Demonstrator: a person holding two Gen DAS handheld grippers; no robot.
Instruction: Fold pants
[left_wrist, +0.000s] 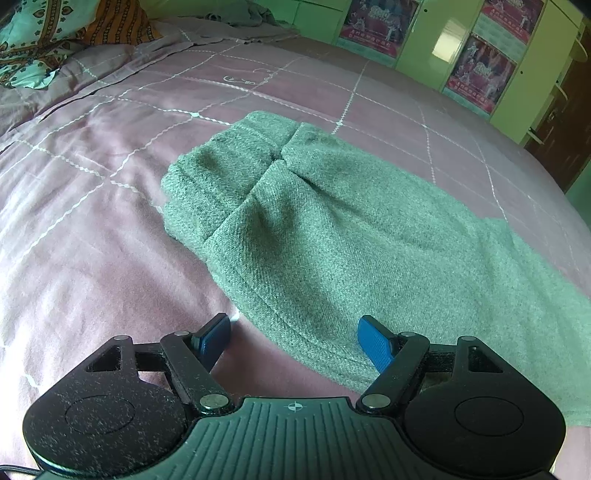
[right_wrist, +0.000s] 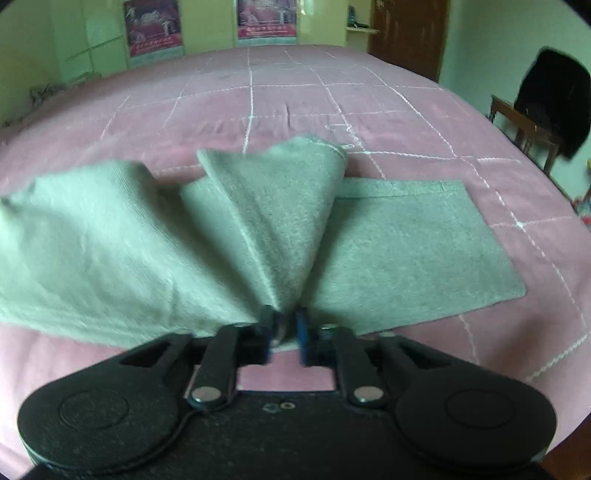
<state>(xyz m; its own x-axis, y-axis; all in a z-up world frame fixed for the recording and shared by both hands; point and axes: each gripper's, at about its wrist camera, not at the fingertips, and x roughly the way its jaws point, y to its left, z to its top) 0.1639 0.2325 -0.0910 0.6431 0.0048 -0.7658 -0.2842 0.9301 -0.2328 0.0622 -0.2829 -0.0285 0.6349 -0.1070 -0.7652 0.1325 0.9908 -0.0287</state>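
Right claw amid bunched pants

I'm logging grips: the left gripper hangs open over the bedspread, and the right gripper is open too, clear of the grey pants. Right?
Not quite. The right gripper has a bunched fold of the grey pants between its pads, as the right wrist view shows. The left gripper does hang open over the bedspread.

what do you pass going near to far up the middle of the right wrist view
right tool → grey pants, a raised fold pinched in the tool → pink bedspread → green wardrobe doors with posters
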